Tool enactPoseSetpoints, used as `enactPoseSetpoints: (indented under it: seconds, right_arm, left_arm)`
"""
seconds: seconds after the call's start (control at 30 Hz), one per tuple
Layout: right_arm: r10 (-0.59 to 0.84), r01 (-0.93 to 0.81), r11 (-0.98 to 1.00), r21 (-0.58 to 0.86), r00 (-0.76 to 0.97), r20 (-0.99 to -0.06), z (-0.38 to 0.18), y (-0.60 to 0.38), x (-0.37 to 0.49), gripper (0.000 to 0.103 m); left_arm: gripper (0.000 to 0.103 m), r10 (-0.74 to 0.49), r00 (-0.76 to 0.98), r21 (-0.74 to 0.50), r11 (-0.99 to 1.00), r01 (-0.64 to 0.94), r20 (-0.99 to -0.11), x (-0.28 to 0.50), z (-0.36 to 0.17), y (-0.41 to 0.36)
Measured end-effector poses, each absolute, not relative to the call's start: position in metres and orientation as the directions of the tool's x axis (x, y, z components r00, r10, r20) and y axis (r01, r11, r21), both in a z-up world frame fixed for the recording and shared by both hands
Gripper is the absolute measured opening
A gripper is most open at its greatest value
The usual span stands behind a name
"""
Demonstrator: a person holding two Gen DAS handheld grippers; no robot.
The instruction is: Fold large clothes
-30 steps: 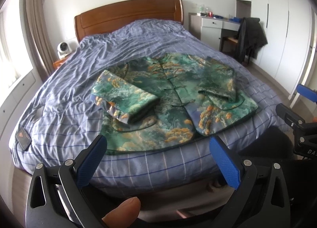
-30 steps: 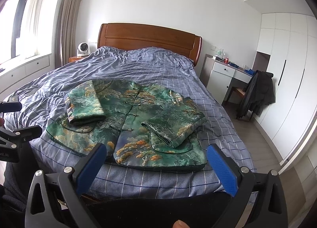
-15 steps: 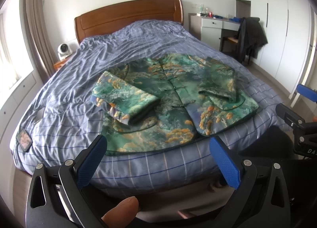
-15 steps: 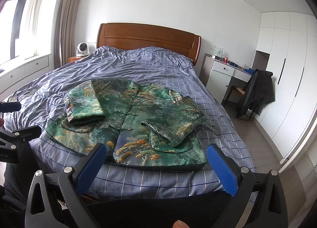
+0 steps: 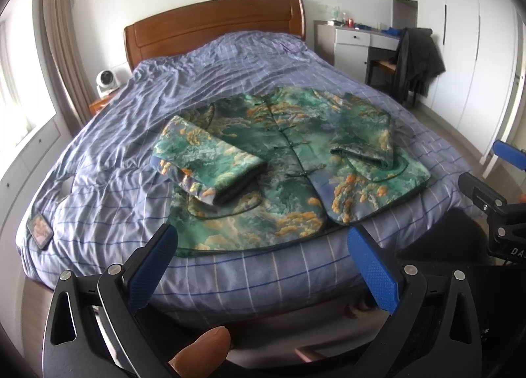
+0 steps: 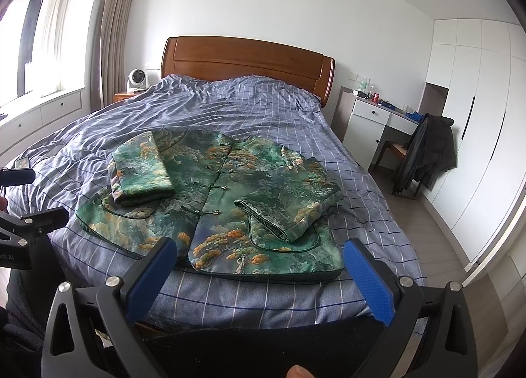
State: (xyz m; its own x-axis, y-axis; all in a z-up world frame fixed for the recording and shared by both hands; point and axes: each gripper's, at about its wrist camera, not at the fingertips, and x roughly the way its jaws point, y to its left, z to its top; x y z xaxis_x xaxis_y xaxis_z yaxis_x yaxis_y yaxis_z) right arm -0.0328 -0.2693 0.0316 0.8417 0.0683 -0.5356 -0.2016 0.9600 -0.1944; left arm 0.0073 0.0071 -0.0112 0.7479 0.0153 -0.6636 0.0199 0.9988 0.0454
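Nothing shifting much since earlier frames; both views drifting slightly. Left gripper (image 5: 263, 266) and right gripper (image 6: 259, 274) hovering spread wide, empty, at foot of bed (image 6: 263, 299). Jacket (image 6: 223, 200) lying flat beyond, sleeves folded in. Next, judging: pinching hem corners evenly, lifting toward collar.

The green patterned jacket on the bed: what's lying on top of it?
Both sleeves are folded in over the green jacket. They cover part of its front, and the jacket hides the blue checked bedcover beneath.
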Motion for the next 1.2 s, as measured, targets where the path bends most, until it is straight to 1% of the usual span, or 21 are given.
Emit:
enactPoseSetpoints:
  seconds: [1.2]
  right_arm:
    - [0.068, -0.204, 0.959, -0.195, 0.838, -0.542, 0.0296, -0.2685, -0.0311, 0.103]
  left_arm:
    - [0.103, 0.019, 0.747, 0.050, 0.999, 0.019, -0.665, 0.0072, -0.0114, 0.0050]
